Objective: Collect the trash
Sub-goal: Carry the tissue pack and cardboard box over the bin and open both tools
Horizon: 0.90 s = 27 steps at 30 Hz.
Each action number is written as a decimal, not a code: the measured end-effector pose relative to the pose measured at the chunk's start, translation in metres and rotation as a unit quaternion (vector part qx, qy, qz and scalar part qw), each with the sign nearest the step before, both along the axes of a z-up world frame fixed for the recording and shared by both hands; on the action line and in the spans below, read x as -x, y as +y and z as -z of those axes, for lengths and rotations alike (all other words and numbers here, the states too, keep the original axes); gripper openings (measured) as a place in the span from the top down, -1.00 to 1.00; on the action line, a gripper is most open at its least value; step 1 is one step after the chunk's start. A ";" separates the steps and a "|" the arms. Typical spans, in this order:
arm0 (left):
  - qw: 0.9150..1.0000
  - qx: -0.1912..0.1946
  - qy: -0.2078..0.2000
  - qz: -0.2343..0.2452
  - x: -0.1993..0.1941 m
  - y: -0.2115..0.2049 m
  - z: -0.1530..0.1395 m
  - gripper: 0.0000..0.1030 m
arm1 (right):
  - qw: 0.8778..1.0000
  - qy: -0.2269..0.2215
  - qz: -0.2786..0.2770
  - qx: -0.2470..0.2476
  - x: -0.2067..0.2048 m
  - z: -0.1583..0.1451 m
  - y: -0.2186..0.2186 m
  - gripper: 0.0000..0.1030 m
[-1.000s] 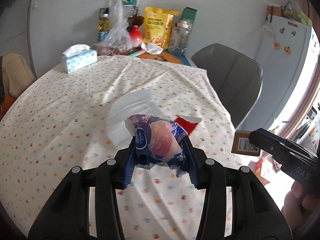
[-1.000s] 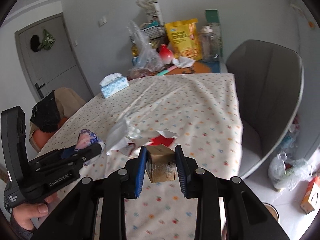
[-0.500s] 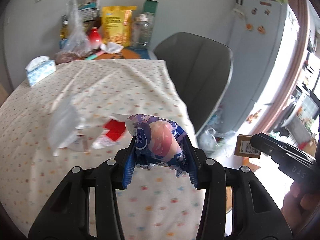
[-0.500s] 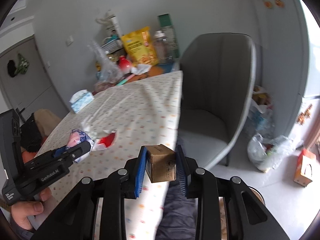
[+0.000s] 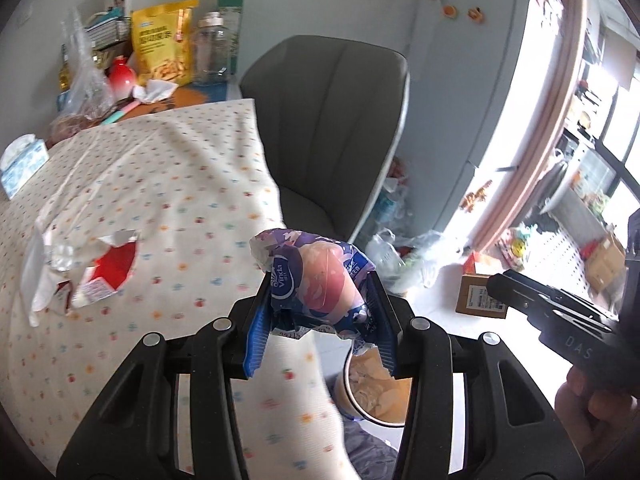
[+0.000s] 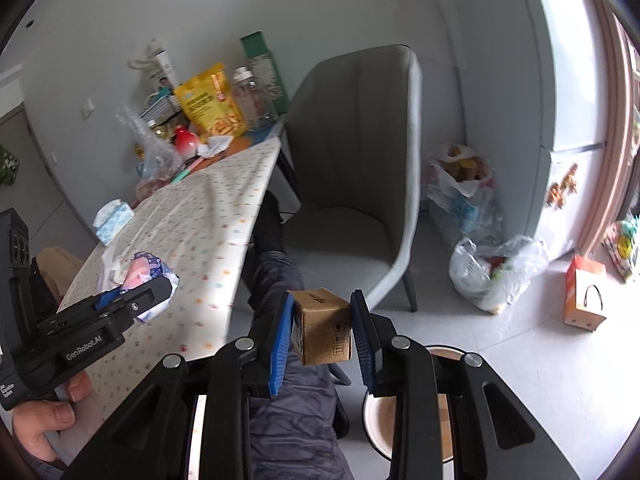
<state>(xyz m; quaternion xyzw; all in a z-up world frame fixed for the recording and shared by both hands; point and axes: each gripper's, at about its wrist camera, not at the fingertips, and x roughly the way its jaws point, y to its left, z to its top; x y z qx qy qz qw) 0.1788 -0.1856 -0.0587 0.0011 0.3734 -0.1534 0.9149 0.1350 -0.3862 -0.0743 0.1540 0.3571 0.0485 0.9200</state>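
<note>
My left gripper [image 5: 318, 312] is shut on a crumpled purple Vinda tissue wrapper [image 5: 316, 276], held over the table's right edge; it also shows in the right wrist view [image 6: 146, 276]. My right gripper [image 6: 322, 330] is shut on a small cardboard box [image 6: 322, 326], held off the table above the floor; the box also shows in the left wrist view [image 5: 480, 300]. A round trash bin [image 5: 376, 392] stands on the floor below both grippers, partly hidden, and shows in the right wrist view [image 6: 400, 436]. A red-and-white wrapper [image 5: 108, 272] and clear plastic scraps [image 5: 44, 256] lie on the tablecloth [image 5: 160, 184].
A grey chair [image 6: 360, 184] stands by the table's right side. Plastic bags [image 6: 496, 272] and an orange carton [image 6: 584, 296] sit on the floor near the fridge [image 6: 560, 80]. A tissue box [image 5: 22, 164], snack bag [image 5: 164, 40] and jars crowd the far table end.
Both grippers have swung right, off the table's edge toward the floor, each still holding its item. The trash bin has come into view beneath them.
</note>
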 end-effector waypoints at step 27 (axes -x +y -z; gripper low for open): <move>0.990 -0.053 0.063 0.111 -0.013 -0.124 0.043 0.09 | 0.992 0.053 0.106 -0.047 0.014 0.075 -0.113 -0.02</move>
